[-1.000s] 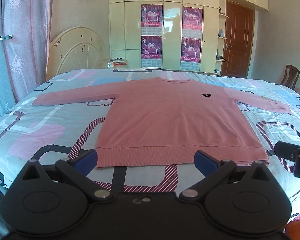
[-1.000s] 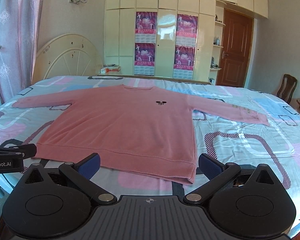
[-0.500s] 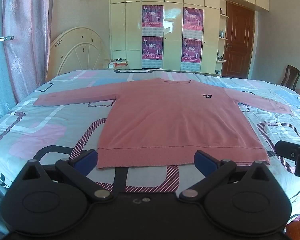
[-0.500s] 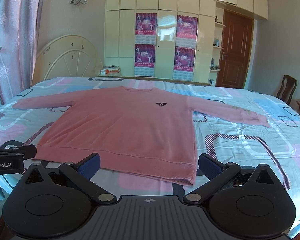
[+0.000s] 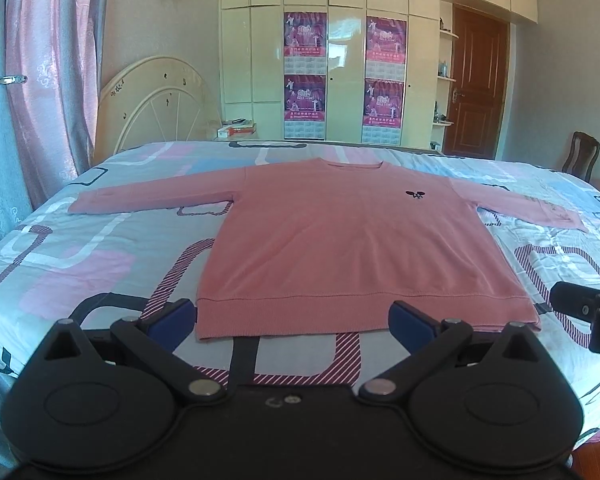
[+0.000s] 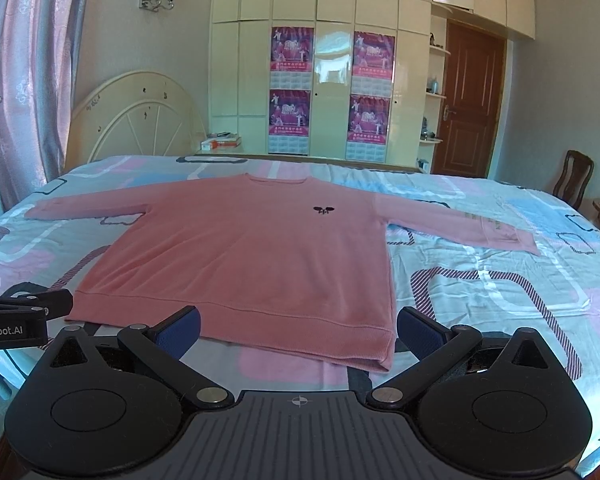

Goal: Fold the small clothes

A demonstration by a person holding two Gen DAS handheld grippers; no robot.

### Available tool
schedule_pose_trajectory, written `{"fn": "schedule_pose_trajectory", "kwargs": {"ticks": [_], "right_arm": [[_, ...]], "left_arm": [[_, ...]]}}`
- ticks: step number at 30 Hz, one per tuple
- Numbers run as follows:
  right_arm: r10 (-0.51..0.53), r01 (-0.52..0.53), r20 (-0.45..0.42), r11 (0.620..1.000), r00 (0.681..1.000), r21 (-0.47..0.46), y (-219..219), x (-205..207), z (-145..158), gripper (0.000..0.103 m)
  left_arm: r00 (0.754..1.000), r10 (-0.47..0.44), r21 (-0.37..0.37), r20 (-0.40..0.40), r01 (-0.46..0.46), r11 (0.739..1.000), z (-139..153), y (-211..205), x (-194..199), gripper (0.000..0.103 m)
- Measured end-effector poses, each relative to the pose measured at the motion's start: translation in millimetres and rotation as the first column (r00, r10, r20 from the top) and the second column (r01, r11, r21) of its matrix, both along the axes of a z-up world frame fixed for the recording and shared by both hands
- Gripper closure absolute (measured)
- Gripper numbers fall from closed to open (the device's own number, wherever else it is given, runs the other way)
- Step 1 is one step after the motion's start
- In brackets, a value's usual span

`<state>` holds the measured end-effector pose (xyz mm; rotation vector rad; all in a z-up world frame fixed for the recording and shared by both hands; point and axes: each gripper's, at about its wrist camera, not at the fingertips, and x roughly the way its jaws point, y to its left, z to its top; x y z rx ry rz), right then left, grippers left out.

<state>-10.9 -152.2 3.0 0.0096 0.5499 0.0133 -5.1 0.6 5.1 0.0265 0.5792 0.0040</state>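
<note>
A wide bed [image 5: 80, 240] fills the room, its cotton sheet printed with pink, blue and striped rounded rectangles. A pink knit sweater [image 5: 352, 240] lies flat on the sheet, front up, both sleeves spread out to the sides, a small dark emblem [image 5: 415, 193] on its chest and a ribbed hem along the edge nearest the grippers. Beyond the sweater's collar stands a glossy cream wardrobe [image 5: 340, 60] hung with four magenta posters [image 5: 305, 36]; left of the wardrobe leans a rounded cream headboard [image 5: 156, 104], and right of it is a brown panelled door [image 5: 478, 84]. Pink patterned curtains [image 5: 48, 60] hang far to the sweater's left, and a wooden chair [image 6: 574, 176] sits beyond its right sleeve.

The left gripper [image 5: 292, 320] hangs just short of the hem, blue pads spread wide and holding nothing. The right gripper [image 6: 298, 326] is likewise spread apart, poised over the hem's right corner. Bare sheet surrounds the sweater on every side.
</note>
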Motion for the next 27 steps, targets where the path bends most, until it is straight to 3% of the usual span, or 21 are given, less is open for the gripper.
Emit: {"fn": "schedule_pose_trajectory", "kwargs": {"ticks": [27], "right_arm": [[-0.015, 0.015, 0.003, 1.0, 1.0, -0.008, 1.0, 8.0, -3.1, 0.0]], "left_arm": [[1.0, -0.01, 0.009, 0.01, 0.01, 1.0, 1.0, 3.0, 4.2, 0.0]]}}
